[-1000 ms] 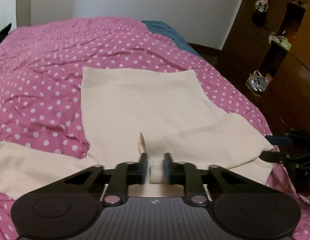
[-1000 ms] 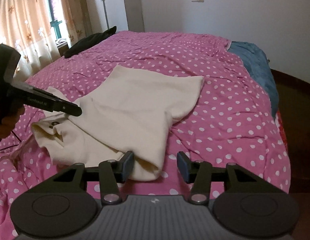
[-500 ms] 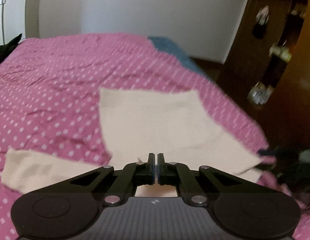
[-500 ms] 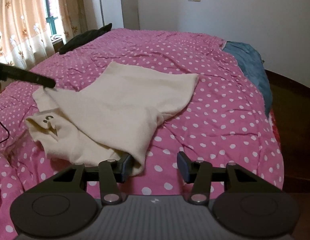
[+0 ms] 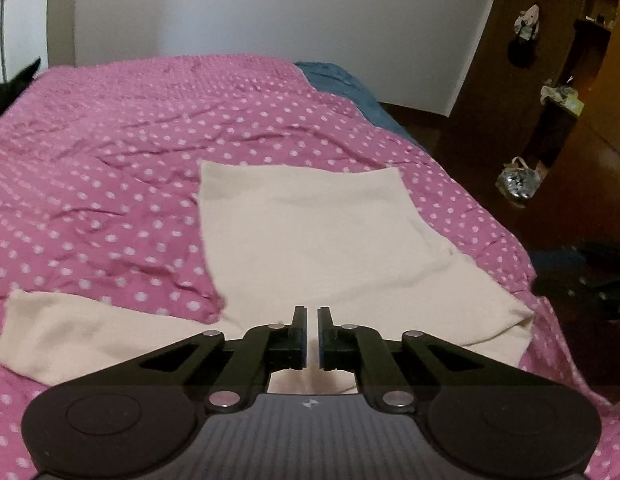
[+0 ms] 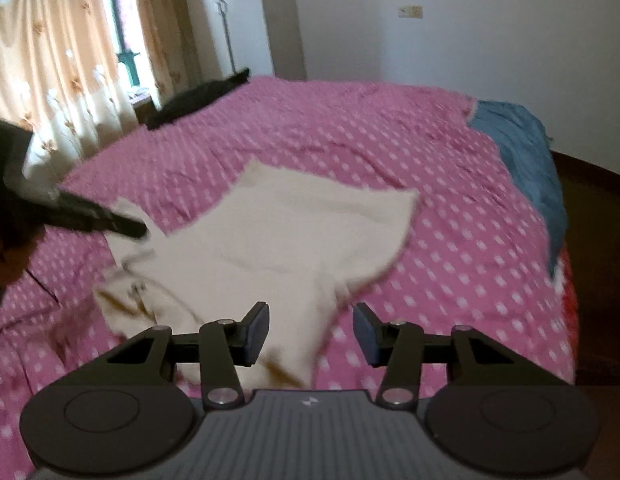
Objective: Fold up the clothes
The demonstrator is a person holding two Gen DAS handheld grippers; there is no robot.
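Note:
A cream garment [image 5: 310, 232] lies spread flat on the pink dotted bedspread [image 5: 110, 160], one sleeve out to the left. My left gripper [image 5: 313, 316] hovers over its near edge, shut to a thin slit, with no cloth seen between the pads. In the right wrist view the garment [image 6: 294, 240] is blurred, and the left gripper [image 6: 140, 233] reaches in from the left with its tip at the garment's edge. My right gripper [image 6: 310, 320] is open with its jaws closing; the near sleeve lies under and between its fingers, and the pads do not press it.
A blue cloth [image 6: 525, 152] hangs over the bed's far right side. A black item [image 6: 198, 100] lies at the far left corner by the curtains [image 6: 50, 60]. Dark wooden furniture [image 5: 549, 120] and floor lie past the bed's right edge.
The left gripper let go of the cloth fold it pinched, shut with nothing in it and rose slightly. The garment now lies flatter. The right gripper lifted, and the sleeve now shows between its fingers.

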